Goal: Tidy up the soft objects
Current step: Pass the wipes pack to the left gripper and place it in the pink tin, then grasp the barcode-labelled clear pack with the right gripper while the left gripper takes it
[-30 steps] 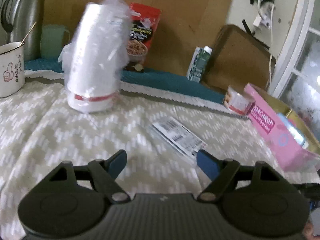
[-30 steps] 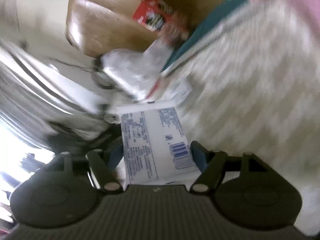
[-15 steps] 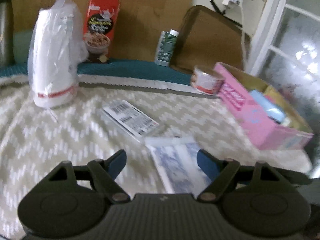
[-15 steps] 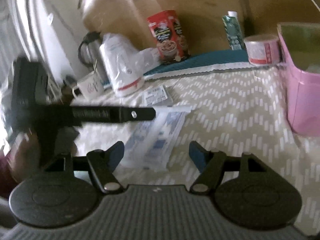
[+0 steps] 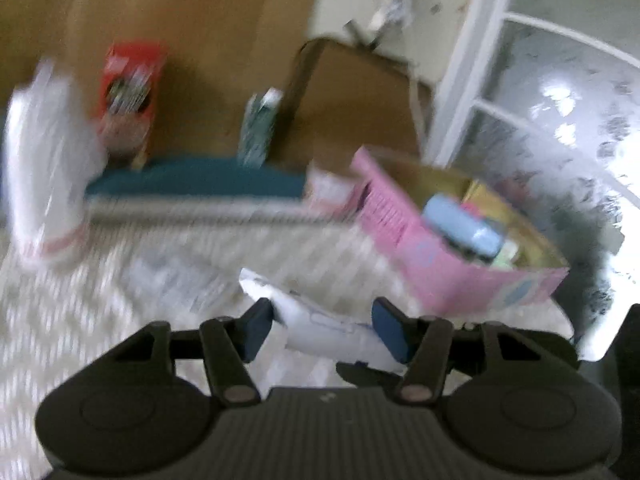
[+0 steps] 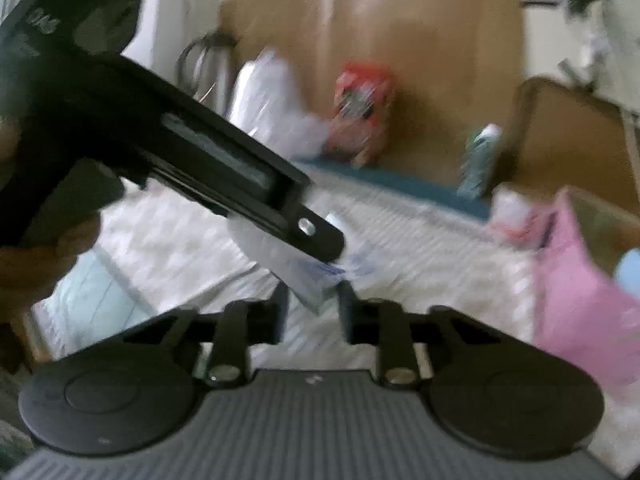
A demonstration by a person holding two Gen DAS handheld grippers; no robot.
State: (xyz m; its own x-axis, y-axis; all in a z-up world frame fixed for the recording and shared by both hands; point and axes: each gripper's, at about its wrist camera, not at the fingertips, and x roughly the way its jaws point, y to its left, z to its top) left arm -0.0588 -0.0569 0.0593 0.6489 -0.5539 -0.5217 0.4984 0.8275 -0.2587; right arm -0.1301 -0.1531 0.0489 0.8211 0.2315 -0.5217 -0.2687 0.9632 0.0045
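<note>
Both views are blurred, so counts are approx. One soft white packet with blue print (image 5: 320,320) sits between the two blue pads of the left gripper (image 5: 323,326), raised a bit off the zigzag-patterned cloth (image 5: 60,340). The jaws are closing; the left pad (image 5: 256,326) touches the packet's edge, the right pad (image 5: 390,334) looks right against it too, but the blur won't let me say it's a firm pinch.

From the right wrist view the same packet (image 6: 316,280) reaches down between the two fingers of the right gripper (image 6: 313,310). These jaws are narrow and closing, packet end in the gap; can't tell if the pads press it yet. The left gripper's black finger (image 6: 256,184) crosses the pic diagonally over the packet's far end. A hand (image 6: 24,264) shows at the left edge.

One pink box (image 5: 452,268) stands open to the right of the packet, near but apart. Inside: one light-blue item (image 5: 460,228) plus a few others too smeared to count.

Along the back: one white plastic-wrapped roll (image 5: 44,168) at left, one red carton (image 5: 128,96), one green-white bottle (image 5: 260,128), one small round tub (image 5: 328,192) just beside the box's far corner. One flat labelled packet (image 5: 176,280) lies on the cloth, left of the grippers. One pale-blue flat item (image 6: 92,292) lies at the near left in the right view.
</note>
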